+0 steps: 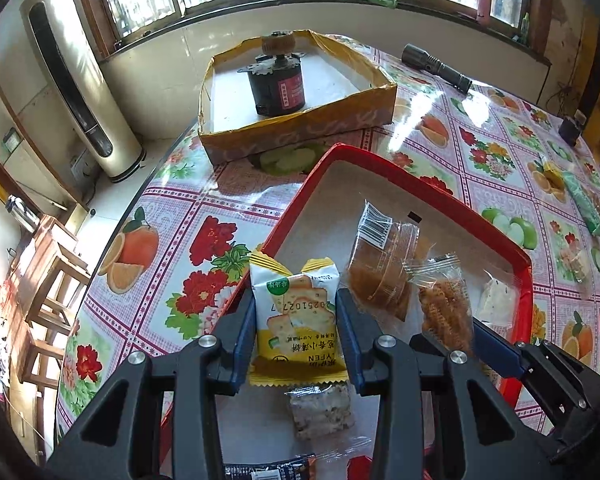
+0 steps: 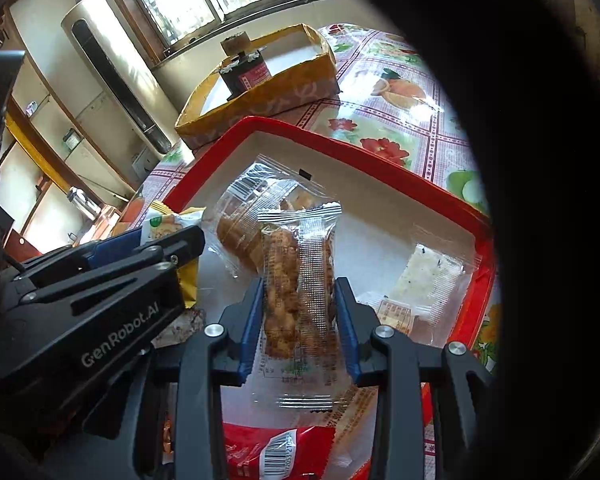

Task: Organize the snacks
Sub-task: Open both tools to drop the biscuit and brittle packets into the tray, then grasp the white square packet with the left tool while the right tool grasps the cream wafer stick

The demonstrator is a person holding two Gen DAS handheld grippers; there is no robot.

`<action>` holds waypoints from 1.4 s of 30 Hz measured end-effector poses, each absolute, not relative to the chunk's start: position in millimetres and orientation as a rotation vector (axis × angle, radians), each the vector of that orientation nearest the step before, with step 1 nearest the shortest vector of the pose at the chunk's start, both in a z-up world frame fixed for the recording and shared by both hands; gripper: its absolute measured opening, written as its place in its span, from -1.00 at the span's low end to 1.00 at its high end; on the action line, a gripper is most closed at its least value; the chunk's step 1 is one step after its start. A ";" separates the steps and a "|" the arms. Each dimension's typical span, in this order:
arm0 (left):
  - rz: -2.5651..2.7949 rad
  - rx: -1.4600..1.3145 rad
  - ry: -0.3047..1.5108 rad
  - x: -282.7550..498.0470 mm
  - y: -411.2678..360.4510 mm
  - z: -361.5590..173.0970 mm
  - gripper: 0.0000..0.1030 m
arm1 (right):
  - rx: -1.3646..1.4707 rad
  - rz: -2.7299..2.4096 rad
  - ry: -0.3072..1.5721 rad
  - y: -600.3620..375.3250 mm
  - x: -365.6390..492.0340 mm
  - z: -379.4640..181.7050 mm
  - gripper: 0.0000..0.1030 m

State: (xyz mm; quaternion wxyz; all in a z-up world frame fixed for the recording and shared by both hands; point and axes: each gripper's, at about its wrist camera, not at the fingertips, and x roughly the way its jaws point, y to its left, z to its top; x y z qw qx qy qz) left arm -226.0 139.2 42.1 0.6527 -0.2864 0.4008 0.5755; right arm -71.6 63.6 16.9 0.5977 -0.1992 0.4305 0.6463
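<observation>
My left gripper point(image 1: 296, 308) is shut on a yellow-and-white cracker packet point(image 1: 294, 316), held over the near left part of the red tray point(image 1: 400, 166). My right gripper point(image 2: 298, 300) is shut on a clear packet of a brown twisted snack point(image 2: 298, 280), also over the tray point(image 2: 340, 136). That snack point(image 1: 446, 304) and the right gripper's fingers point(image 1: 496, 344) show at the right of the left wrist view. In the tray lie a clear-wrapped brown cake point(image 1: 382, 264), a white speckled bar point(image 2: 424, 276), a pale nut bar point(image 1: 320, 408) and a red packet point(image 2: 276, 452).
A yellow cardboard box point(image 1: 300, 128) holding a dark cylindrical motor point(image 1: 278, 88) stands behind the tray. A black torch point(image 1: 436, 66) lies at the table's far side. A green snack packet point(image 1: 584, 204) lies at the right. The left table edge drops to wooden stools point(image 1: 52, 276).
</observation>
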 end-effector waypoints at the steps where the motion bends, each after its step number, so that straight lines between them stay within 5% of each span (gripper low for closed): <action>1: 1.304 -0.659 0.906 -226.8 139.4 41.4 -0.25 | -0.456 1.505 1.014 63.9 -70.7 16.3 -0.26; 12: 1.301 -0.681 0.909 -228.0 135.4 42.3 -0.02 | -0.423 1.507 1.087 59.0 -67.2 12.0 -0.19; 32: 1.331 -0.753 0.916 -216.5 94.6 55.4 0.00 | -0.474 1.534 0.959 8.0 -72.6 38.5 -0.07; 42: 1.234 -0.690 0.910 -129.7 67.9 76.6 0.02 | -0.350 1.339 0.945 -47.2 45.1 51.0 -0.07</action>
